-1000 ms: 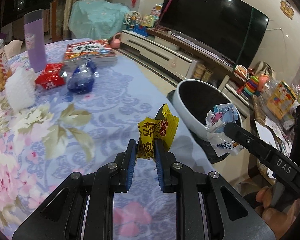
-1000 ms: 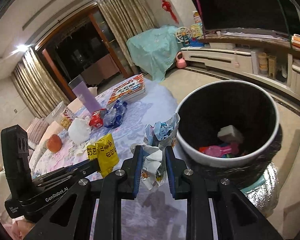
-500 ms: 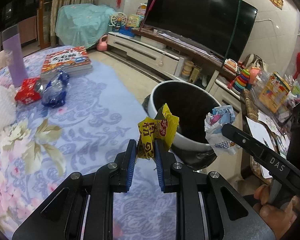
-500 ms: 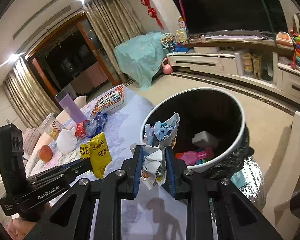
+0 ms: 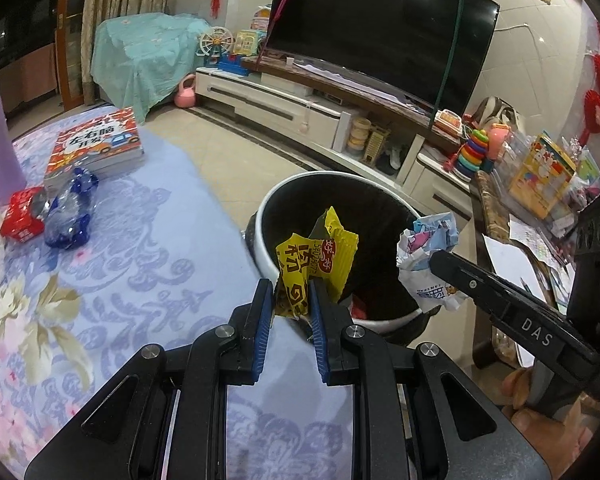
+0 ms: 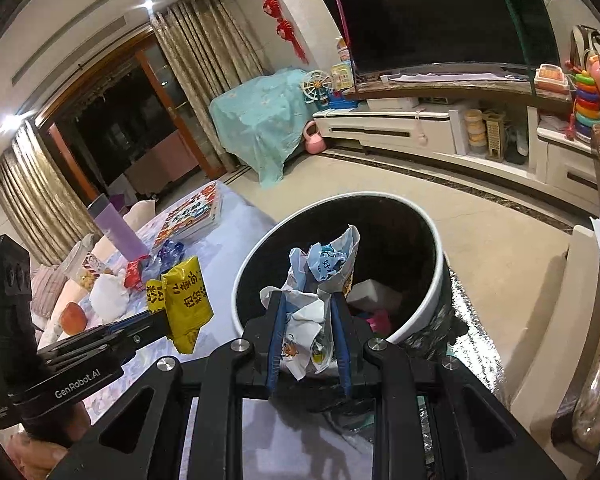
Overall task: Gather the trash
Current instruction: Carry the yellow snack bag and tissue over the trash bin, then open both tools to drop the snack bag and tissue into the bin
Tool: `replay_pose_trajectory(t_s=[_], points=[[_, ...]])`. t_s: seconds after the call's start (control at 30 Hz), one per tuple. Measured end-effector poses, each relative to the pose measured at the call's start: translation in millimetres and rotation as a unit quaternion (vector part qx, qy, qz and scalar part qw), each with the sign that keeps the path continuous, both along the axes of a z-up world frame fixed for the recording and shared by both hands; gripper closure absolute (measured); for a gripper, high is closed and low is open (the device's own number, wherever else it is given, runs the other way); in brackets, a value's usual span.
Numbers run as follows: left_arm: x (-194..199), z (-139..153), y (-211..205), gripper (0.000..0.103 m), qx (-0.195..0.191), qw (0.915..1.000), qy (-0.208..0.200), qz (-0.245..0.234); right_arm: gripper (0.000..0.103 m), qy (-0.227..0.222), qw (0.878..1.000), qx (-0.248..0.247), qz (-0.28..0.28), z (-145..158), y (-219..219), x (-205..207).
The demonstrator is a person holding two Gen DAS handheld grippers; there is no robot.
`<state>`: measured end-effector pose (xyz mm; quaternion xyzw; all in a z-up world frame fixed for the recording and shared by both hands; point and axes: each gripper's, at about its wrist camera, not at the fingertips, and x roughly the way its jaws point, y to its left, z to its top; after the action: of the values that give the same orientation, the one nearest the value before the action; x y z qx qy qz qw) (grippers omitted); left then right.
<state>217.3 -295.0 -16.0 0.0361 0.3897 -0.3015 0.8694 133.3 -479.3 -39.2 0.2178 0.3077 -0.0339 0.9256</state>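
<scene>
Yellow snack wrapper, clamped in left claw; crumpled white-blue wrapper, clamped in right claw. Both carried from over the desk to the trash bin at its right edge, right one nearer the mouth. Release judged next.

Your left wrist camera sits just behind its black two-finger claw, looking forward and down along the fingers, close over the floral blue tablecloth. Beyond the claw tips it faces the round white-rimmed black bin and the large dark television. Your right wrist camera rides behind its own claw, likewise tilted down. Both views share that bin, the television and each other's claw at the frame edge.
</scene>
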Motion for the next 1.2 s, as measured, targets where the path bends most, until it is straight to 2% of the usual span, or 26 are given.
replay_pose_trajectory(t_s=[0.43,1.2], points=[[20,-5,-34,0.084,0.014,0.9998,0.007,-0.016,0.077,0.006,1.0,0.001,-0.009,-1,-21,16],[38,-17,-58,0.081,0.033,0.999,0.02,-0.023,0.075,0.028,1.0,-0.004,-0.009,-8,-35,37]])
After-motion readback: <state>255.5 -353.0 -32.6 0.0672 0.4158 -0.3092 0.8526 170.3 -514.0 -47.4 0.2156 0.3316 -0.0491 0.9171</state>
